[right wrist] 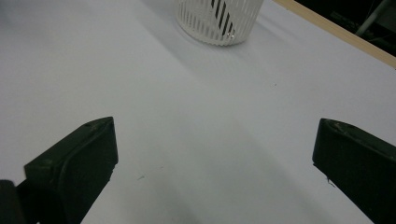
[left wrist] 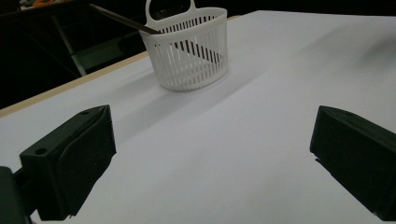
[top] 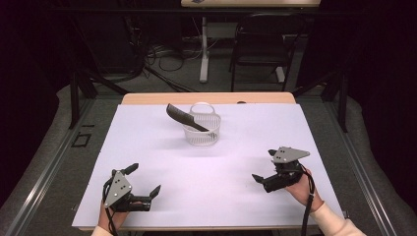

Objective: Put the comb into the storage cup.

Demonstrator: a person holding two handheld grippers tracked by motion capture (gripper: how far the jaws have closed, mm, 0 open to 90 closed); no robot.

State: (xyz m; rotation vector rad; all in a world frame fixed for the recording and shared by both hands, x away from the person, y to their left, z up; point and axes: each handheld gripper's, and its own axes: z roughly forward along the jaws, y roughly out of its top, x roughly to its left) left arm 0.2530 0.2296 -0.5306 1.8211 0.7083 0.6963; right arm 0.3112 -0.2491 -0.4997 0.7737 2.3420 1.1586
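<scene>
Two grippers, both empty, both low in the high view. Left gripper (top: 145, 181) sits lower left of frame, jaws spread wide, nothing between them. Right gripper (top: 264, 166) sits lower right, jaws also wide apart going by its own view, holding nothing. Both rest well apart from the work.

One white slotted basket (top: 201, 129) stands upright at upper centre of the sheet, near the far edge. One black comb (top: 186, 118) leans in it, one end down inside, the other sticking out over the rim toward upper left; its dark strip shows through the slots in the left gripper view (left wrist: 196, 49). Basket handle loop (top: 202, 106) rises at the back.

Likely step: comb already in basket, or about to be taken out; can't tell which. If pulling it, come in from the upper-left side, pinch the free end above the rim, lift along the comb's slant so the light basket doesn't tip or drag; other gripper can steady the rim.

Count: grippers two, basket one, comb one, white sheet (top: 147, 147) one.
</scene>
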